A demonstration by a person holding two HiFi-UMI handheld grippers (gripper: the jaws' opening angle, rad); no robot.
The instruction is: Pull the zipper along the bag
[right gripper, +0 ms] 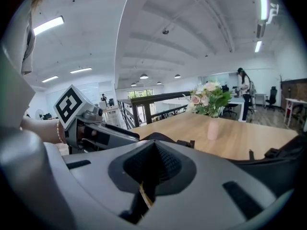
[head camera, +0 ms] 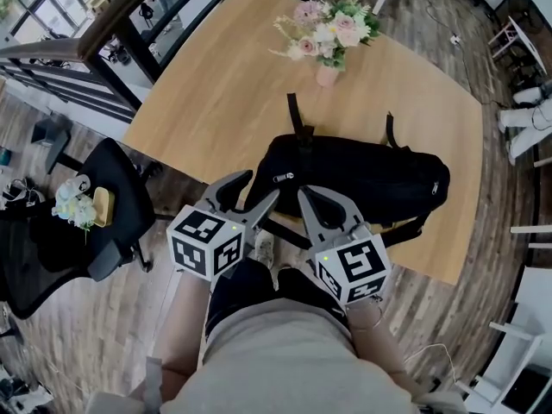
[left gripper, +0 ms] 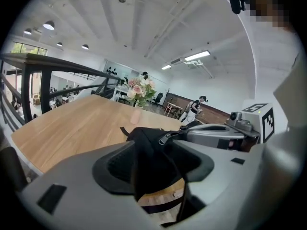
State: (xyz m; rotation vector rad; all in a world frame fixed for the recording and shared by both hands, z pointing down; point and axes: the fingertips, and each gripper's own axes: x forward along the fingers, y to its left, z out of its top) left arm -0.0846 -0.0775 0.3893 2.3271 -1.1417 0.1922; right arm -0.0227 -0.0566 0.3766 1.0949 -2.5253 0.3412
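**Left jaws spread at the bag's end, right jaws closed**

The left gripper (head camera: 261,185) has its fingers (left gripper: 72,186) spread wide. In the left gripper view the black fabric at the end of the bag (left gripper: 148,138) stands in the gap between them, and the pads do not press on it. A metal zipper pull (left gripper: 165,138) lies on the bag just beyond the jaws.

The right gripper (head camera: 306,197) has its fingers (right gripper: 201,176) pressed together. Its own view shows no clear object between them. From the head view its tips sit over the bag's near edge, just beside the left gripper.

The bag (head camera: 362,175) lies flat on the near part of the wooden table (head camera: 224,84), with its straps trailing off both sides. A vase of flowers (head camera: 332,28) stands well behind it. A black chair (head camera: 112,197) sits left of the table.
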